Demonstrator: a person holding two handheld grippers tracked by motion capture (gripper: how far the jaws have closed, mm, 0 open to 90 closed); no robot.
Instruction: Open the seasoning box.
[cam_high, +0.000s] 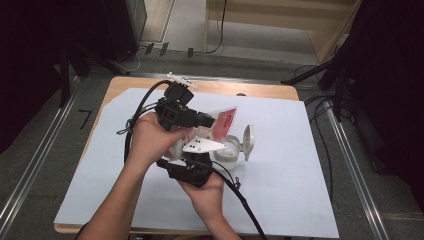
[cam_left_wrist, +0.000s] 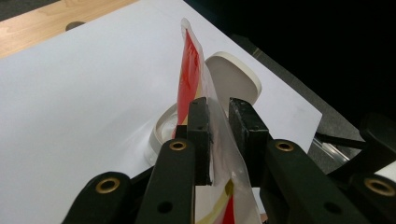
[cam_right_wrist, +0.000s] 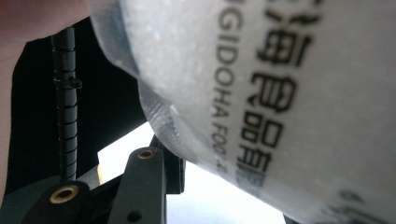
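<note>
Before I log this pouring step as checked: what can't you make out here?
- Container contents: high view, too small; the left gripper and packet cover it in the left gripper view.
- Packet's open end: hidden by the grippers in the high view.
- Right gripper jaws: the packet covers them in the right gripper view.
- Packet print: cut off by the frame edges.
</note>
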